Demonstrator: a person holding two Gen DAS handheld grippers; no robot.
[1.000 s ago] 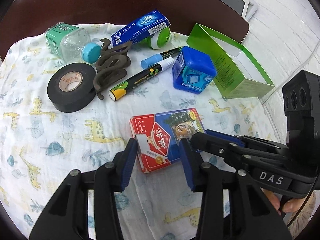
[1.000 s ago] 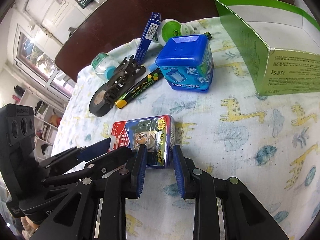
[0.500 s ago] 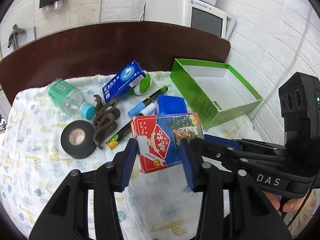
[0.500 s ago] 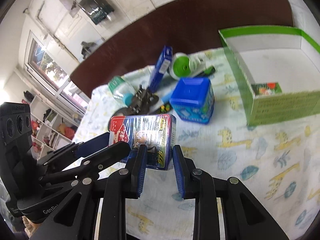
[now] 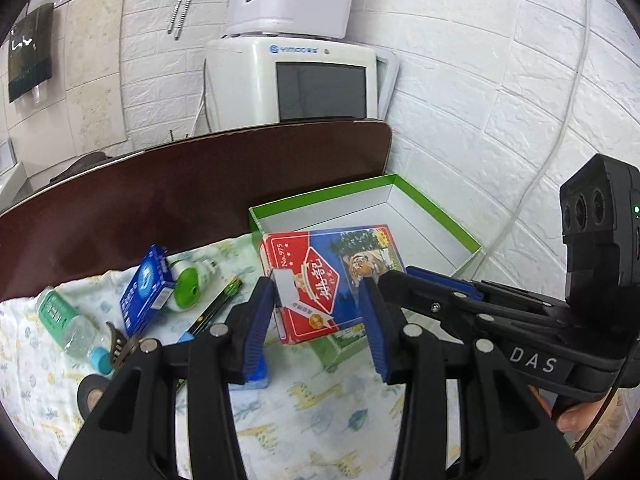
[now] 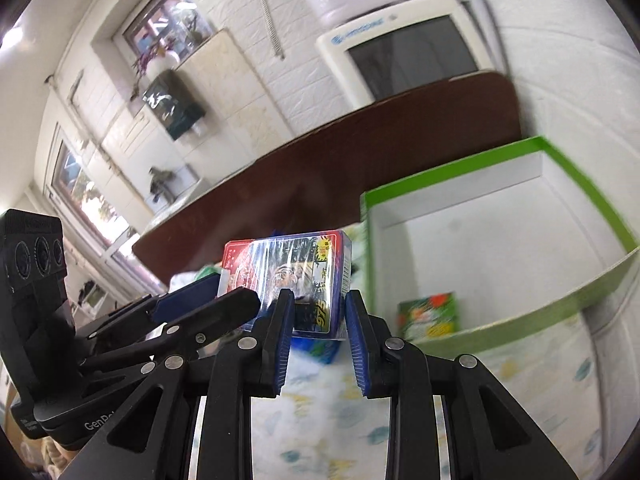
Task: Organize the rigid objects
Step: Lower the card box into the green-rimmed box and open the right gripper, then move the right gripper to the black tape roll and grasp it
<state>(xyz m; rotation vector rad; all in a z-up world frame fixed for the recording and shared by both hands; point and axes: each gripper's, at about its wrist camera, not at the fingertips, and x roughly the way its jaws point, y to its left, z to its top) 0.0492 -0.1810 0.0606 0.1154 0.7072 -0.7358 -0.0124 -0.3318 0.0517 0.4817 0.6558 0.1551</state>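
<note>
A red and blue card pack [image 5: 328, 280] with a tiger picture hangs in the air, held by both grippers. My left gripper [image 5: 316, 292] is shut on its two long sides. My right gripper [image 6: 316, 312] is shut on the thin edge of the card pack [image 6: 292, 268], and its fingers [image 5: 432, 292] reach in from the right in the left wrist view. The pack hovers at the near left corner of an open green box [image 5: 320, 196]. That green box [image 6: 460, 164] has a white inside and holds a small green packet [image 6: 428, 314].
On the giraffe-print cloth [image 5: 328, 408] lie a blue carton [image 5: 148, 284], a green-capped bottle [image 5: 188, 288], a clear bottle [image 5: 64, 320], a marker [image 5: 216, 308], a dark hair clip [image 5: 120, 344], black tape [image 5: 94, 394] and a blue cube box [image 5: 256, 376]. A white monitor [image 5: 300, 80] stands behind the brown table edge.
Both grippers have lifted the card pack off the cloth and carried it up and toward the green box. Neither grip has changed.
</note>
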